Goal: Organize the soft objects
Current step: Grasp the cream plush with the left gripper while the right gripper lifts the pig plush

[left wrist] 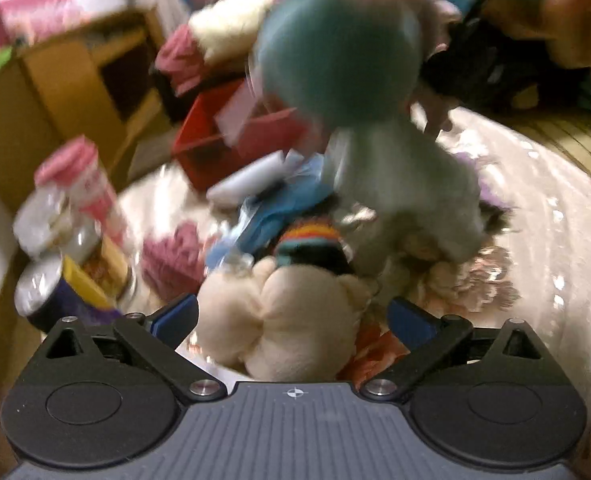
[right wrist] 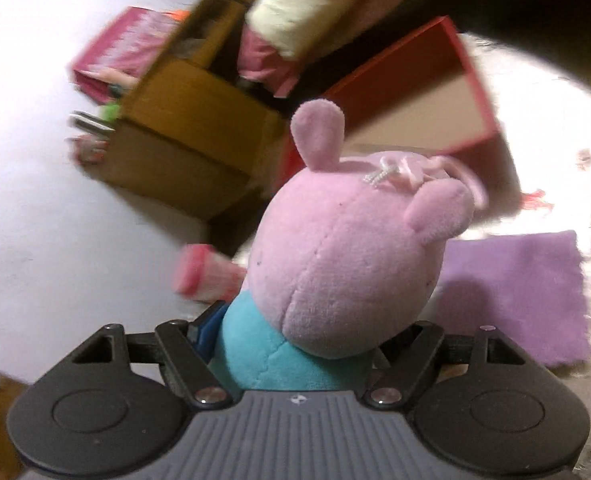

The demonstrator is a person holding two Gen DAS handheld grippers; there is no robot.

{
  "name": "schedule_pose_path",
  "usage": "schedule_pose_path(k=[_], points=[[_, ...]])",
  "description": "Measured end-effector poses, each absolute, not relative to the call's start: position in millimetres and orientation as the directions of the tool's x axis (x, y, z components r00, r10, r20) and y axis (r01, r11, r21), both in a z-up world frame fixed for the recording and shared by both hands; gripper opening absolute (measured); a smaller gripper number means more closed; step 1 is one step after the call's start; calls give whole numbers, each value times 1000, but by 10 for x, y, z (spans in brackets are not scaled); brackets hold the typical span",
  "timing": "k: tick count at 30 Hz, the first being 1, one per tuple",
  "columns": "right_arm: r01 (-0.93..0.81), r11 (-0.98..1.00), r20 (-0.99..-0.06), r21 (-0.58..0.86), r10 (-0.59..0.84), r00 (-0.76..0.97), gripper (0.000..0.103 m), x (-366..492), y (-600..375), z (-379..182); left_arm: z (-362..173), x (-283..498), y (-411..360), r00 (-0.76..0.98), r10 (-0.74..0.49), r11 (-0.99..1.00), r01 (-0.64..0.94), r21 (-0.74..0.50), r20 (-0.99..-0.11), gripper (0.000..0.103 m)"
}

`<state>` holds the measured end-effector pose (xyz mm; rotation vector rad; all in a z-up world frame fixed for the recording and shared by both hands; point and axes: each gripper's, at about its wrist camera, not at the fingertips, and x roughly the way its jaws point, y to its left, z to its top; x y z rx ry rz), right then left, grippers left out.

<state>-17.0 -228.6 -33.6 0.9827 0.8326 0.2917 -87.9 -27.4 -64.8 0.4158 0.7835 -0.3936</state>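
Pig plush [right wrist: 335, 264] clamped in right jaws; cream plush [left wrist: 291, 320] between spread left jaws.

Lived-in home — plush toys [left wrist: 291, 316], cardboard box [right wrist: 191, 120], floral tablecloth [left wrist: 535, 216]

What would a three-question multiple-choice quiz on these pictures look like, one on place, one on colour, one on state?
1. Where is the red open-topped box relative to the pink plush pig with the turquoise body in the right wrist view?
A. behind it
B. under the purple felt cloth
C. inside the brown cardboard box

2. What colour is the plush bear between the left gripper fingers?
A. black
B. cream
C. green

3. What is the right gripper doing?
A. standing open and empty
B. gripping the cloth
C. holding the pig

Answers:
1. A, the box shows beyond the pig's ear.
2. B, its fur is pale cream.
3. C, the turquoise body sits between the fingers.
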Motion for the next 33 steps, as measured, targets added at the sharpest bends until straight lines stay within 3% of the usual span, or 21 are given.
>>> schedule_pose_path(k=[2, 4, 7, 10, 12, 13, 14, 16, 18, 22, 26, 29, 33], points=[[143, 387, -382, 911, 656, 651, 53, -144, -2375, -452, -670, -775, -222, 614, -189, 869, 467, 160, -767, 95], [162, 386, -392, 908, 650, 651, 53, -137, -2391, -477, -702, -685, -210, 595, -188, 883, 452, 131, -781, 95], [195, 239, -308, 951, 707, 637, 53, -130, -2447, -604, -770, -533, -262, 576, -192, 891, 442, 106, -795, 96], [180, 242, -299, 953, 690, 659, 54, -152, -2494, -570, -856, -372, -345, 541, -199, 896, 439, 73, -817, 97], [156, 110, -187, 982, 725, 663, 56, -155, -2534, -596, -932, -293, -352, 528, -172, 900, 427, 84, -832, 94], [144, 56, -137, 988, 742, 656, 56, -142, -2545, -603, -958, -272, -349, 521, -154, 902, 421, 95, -839, 81], [147, 76, -155, 986, 738, 657, 57, -131, -2543, -584, -973, -247, -337, 510, -133, 904, 415, 107, -849, 66], [158, 273, -306, 949, 681, 665, 61, -131, -2516, -454, -941, -261, -276, 516, -133, 903, 415, 111, -846, 59], [189, 350, -382, 918, 647, 659, 62, -106, -2488, -475, -877, -291, -173, 508, -183, 909, 414, 53, -842, 55], [223, 285, -359, 932, 654, 666, 60, -169, -2586, -557, -817, -302, -51, 468, -261, 910, 411, -54, -844, 51], [128, 287, -294, 950, 672, 679, 60, -184, -2583, -357, -710, -334, 40, 443, -321, 900, 417, -125, -837, 49], [147, 244, -278, 958, 681, 677, 65, -168, -2589, -371, -676, -338, 89, 431, -354, 893, 420, -163, -830, 49], [254, 340, -417, 906, 608, 676, 66, -175, -2674, -434, -615, -365, 60, 433, -366, 886, 434, -165, -824, 49]])
